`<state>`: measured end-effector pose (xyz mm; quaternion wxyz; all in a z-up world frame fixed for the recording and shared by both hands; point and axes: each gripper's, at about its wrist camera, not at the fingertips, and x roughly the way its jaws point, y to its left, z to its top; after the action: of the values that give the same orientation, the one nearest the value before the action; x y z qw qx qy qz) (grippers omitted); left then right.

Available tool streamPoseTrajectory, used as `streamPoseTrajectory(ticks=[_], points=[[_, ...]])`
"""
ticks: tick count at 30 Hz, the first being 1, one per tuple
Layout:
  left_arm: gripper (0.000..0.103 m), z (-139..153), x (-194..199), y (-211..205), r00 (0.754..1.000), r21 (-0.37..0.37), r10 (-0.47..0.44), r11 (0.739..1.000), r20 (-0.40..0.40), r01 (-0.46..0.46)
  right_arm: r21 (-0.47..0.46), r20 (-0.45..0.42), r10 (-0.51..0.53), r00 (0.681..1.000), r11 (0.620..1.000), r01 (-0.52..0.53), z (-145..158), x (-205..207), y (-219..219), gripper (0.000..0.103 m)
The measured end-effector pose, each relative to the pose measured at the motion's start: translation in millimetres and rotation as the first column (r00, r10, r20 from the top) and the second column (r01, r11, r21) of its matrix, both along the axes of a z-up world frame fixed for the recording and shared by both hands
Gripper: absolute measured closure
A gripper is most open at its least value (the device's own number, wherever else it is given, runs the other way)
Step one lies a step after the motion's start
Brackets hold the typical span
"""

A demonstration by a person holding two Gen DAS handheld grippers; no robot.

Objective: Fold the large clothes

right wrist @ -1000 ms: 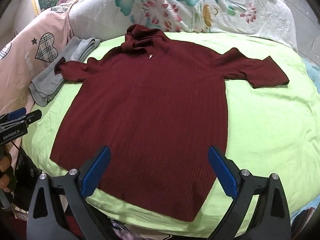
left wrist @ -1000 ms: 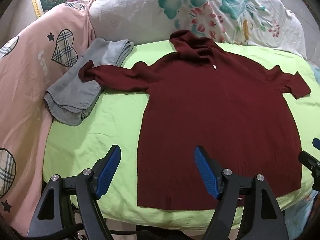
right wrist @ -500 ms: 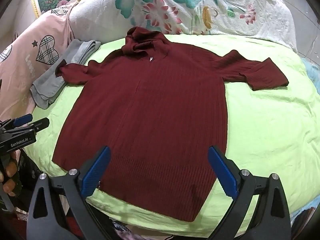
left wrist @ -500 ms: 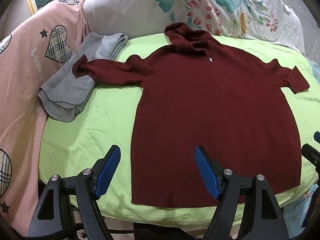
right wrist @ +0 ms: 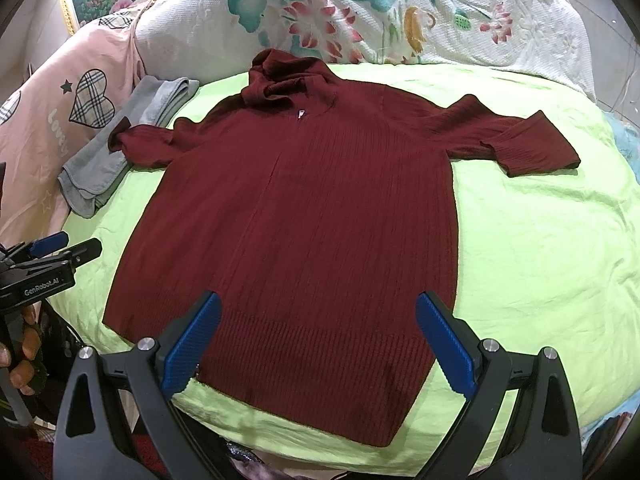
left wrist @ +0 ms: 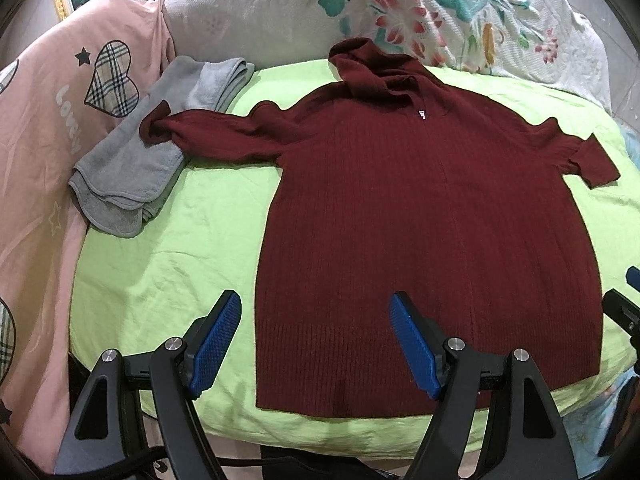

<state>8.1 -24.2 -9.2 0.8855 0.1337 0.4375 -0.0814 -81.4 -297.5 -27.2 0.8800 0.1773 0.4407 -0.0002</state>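
Observation:
A dark red ribbed sweater [left wrist: 432, 216] lies flat and spread on the green sheet [left wrist: 168, 264], collar away from me, both sleeves out to the sides. It also shows in the right wrist view [right wrist: 312, 216]. My left gripper [left wrist: 316, 340] is open and empty, above the hem's left part. My right gripper [right wrist: 318, 344] is open and empty, above the hem's middle. The left gripper also shows at the left edge of the right wrist view [right wrist: 48, 264], held in a hand.
A folded grey towel [left wrist: 144, 160] lies at the sheet's far left, under the left sleeve end [left wrist: 156, 128]. A floral quilt [left wrist: 400, 16] and a pink heart-print blanket [left wrist: 48, 128] bound the back and left. The bed's near edge [left wrist: 320, 436] drops off in front.
Both grippers have drawn back a little toward the bed's near edge, so the sweater sits slightly farther in both views. The sweater has not moved. Both grippers stay open.

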Motion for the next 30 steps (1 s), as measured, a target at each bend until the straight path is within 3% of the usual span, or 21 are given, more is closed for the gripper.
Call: streamPoseTrajectory(ticks=[30], points=[[0.026, -9.9, 2.9, -1.0, 1.0, -0.002, -0.001, 1.0, -0.021, 0.001, 0.004, 0.005, -0.001, 1.0, 1.0, 0.001, 1.2, 3.0, 0.2, 0.005]])
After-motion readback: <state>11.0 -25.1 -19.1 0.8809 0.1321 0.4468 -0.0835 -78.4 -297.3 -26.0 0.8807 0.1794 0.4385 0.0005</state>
